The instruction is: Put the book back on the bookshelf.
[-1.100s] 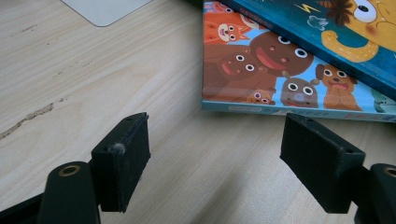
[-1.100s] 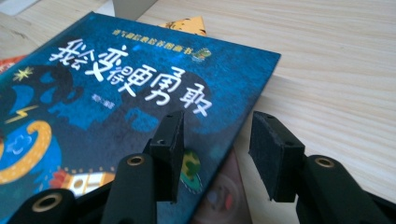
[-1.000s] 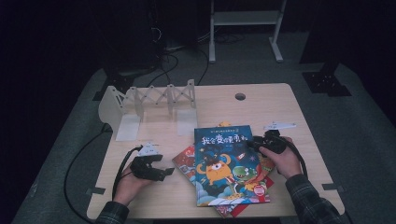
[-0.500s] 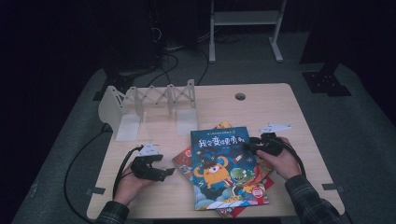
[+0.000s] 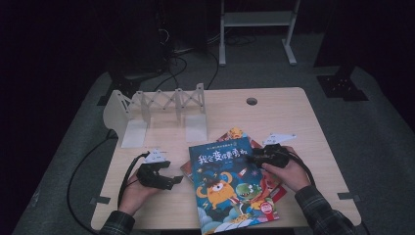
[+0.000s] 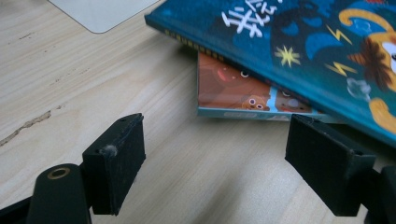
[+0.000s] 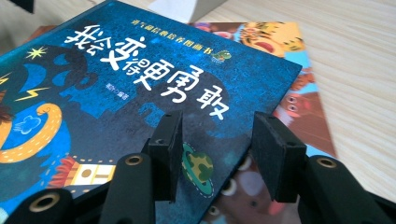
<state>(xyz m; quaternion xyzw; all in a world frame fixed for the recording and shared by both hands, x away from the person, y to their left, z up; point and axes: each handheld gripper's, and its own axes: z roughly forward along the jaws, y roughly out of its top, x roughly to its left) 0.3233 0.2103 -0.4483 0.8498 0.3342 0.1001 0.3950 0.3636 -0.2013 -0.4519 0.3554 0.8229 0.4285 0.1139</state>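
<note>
Blue hardcover picture book [image 5: 229,183] lies atop orange book [image 6: 243,95] on my table; R gripper [image 5: 255,157] half-open over its edge, L gripper [image 5: 177,181] wide, empty.

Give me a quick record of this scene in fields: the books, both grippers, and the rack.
top book: blue picture book, lying flat on the stack
under it: orange book, sticking out at the edges
left gripper: open, beside the stack, nothing between the jaws
right gripper: open, jaws over the blue cover's right edge
rack: white book rack, behind the stack
surface: wooden table
</note>
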